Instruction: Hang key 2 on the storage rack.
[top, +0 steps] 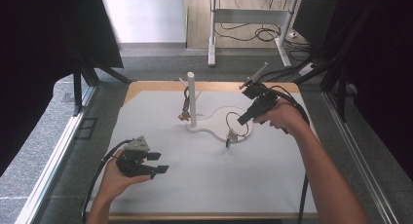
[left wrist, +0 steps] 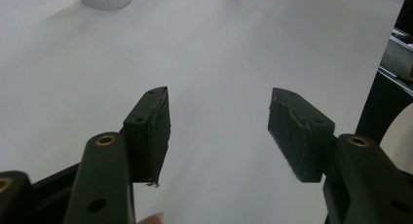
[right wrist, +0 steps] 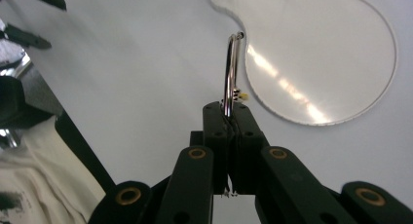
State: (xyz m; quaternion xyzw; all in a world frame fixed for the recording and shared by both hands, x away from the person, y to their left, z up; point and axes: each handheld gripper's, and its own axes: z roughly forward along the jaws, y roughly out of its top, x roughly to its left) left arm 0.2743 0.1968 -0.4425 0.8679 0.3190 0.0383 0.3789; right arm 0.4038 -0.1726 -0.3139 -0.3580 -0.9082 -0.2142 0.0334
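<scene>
While my right gripper [right wrist: 230, 118] has its jaws pressed tight together, they pinch a thin metal ring [right wrist: 231, 68] — the loop sticks straight out past the tips in the right gripper view, w/ a tiny yellowish bit just beside the pads. From the high view that ring [top: 237, 121] hangs off the gripper [top: 242, 121] above the white mat [top: 195, 185], and a small charm [top: 230, 138] dangles from its lower end, right at the edge of the clear base plate [top: 221, 118]. Same plate shows under the ring in the right gripper view, round and glossy [right wrist: 331, 63]. Farther out, a white post [top: 191, 100] stands upright on that plate, w/ another small trinket [top: 185, 107] hanging beside it. My left gripper [top: 157, 163] sits well apart, near the front-left of the mat — jaws spread wide, nothing btwn the pads [left wrist: 151, 131], just bare mat beneath.
</scene>
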